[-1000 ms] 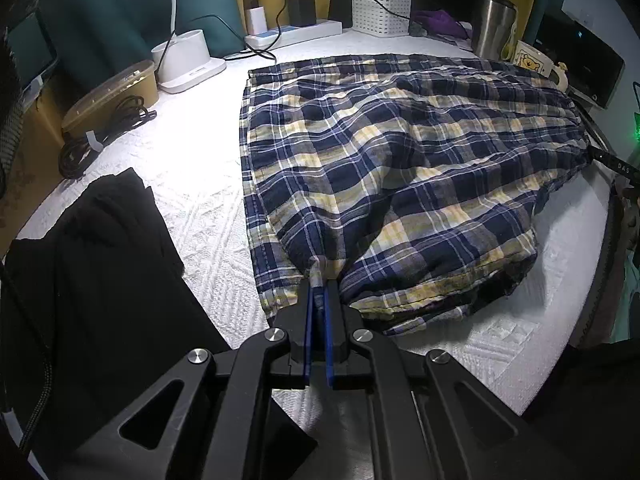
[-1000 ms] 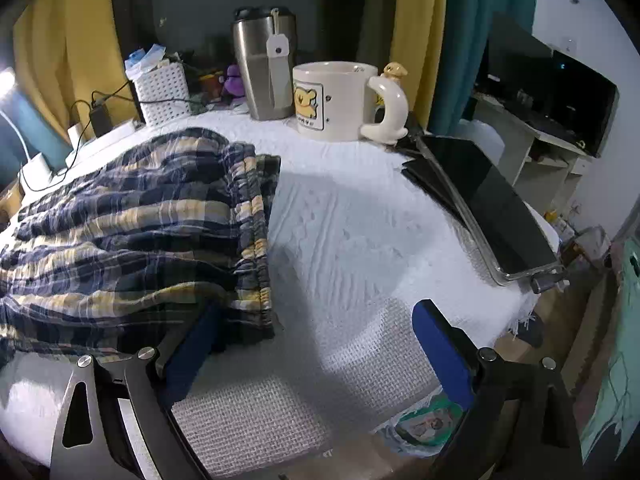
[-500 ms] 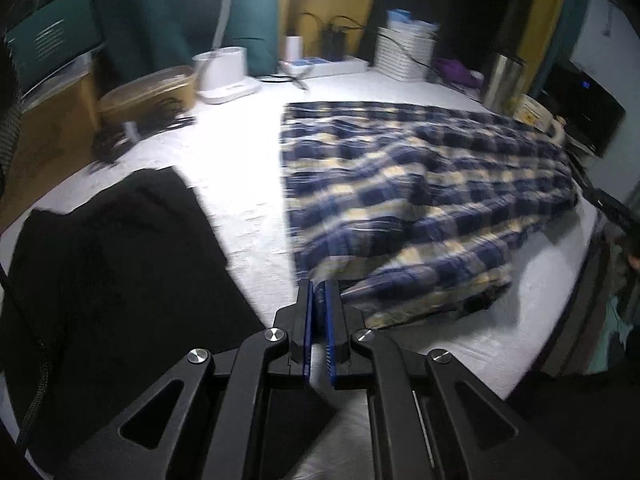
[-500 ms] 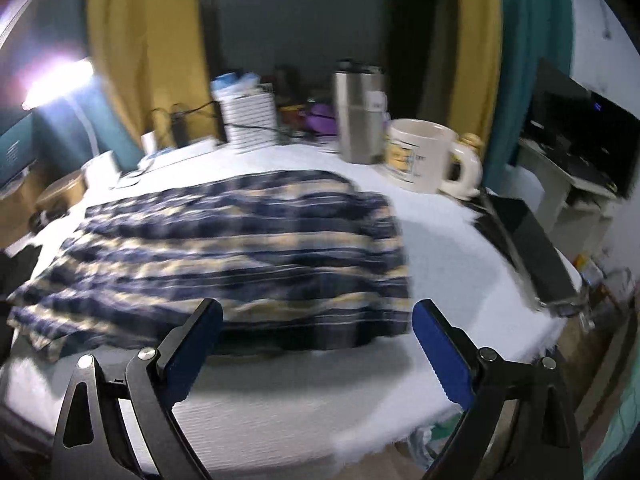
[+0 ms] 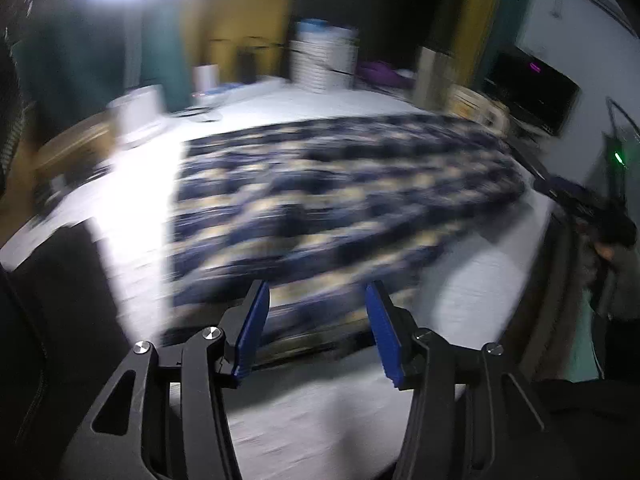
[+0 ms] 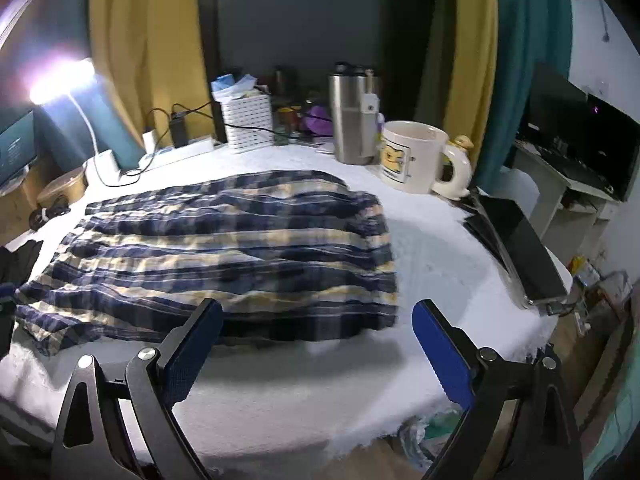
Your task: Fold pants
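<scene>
Plaid pants [image 6: 224,248] blurred, left gripper [image 5: 316,332] just opened, seemingly empty

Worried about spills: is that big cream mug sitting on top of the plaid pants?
No, the mug stands on the bare white cover, clearly apart from the plaid pants.

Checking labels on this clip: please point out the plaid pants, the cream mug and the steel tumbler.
plaid pants [image 6: 224,248], right wrist view, middle of the folded fabric.
cream mug [image 6: 416,160], right wrist view, front wall of the body beside the printed picture.
steel tumbler [image 6: 350,120], right wrist view, middle of the metal wall.
</scene>
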`<state>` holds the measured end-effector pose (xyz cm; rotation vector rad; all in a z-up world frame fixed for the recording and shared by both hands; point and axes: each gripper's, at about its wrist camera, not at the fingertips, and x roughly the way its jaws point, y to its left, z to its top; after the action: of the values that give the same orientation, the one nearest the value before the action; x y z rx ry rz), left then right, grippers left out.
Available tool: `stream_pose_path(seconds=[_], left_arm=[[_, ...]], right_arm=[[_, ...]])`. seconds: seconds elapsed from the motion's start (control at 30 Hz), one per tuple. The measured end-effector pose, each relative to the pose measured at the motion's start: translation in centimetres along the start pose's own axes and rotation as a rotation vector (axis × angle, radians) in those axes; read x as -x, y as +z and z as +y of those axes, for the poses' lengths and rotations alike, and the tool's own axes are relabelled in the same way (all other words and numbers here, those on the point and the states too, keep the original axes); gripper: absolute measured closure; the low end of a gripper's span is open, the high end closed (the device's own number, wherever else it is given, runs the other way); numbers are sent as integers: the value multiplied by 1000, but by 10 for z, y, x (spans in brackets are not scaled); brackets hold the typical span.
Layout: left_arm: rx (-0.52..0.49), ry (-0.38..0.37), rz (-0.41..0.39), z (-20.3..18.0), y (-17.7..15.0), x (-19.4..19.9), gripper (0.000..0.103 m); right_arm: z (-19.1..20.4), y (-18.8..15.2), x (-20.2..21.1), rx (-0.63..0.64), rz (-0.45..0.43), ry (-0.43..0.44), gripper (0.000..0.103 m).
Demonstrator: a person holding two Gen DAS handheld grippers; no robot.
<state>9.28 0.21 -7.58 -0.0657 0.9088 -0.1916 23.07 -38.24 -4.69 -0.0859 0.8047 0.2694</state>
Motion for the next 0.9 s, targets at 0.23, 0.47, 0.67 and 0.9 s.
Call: stream_pose_path(seconds=[0.23,0.47,0.67,0.9], left_arm=[[-136,-50,48,-56,5,-31,53],[-152,47,91,-62,-5,-54,53],[-185,91,85,-67,-9,-61,53],[-185,102,58,-69,-12,-59,88]], right_arm=[[-25,-12,-6,-56,27,-10,7],[-28,-21,-16,-72,50,25,7],[-28,-21,-23,-68,54,40,7],[-27,-21,-25,-67,58,43,7]])
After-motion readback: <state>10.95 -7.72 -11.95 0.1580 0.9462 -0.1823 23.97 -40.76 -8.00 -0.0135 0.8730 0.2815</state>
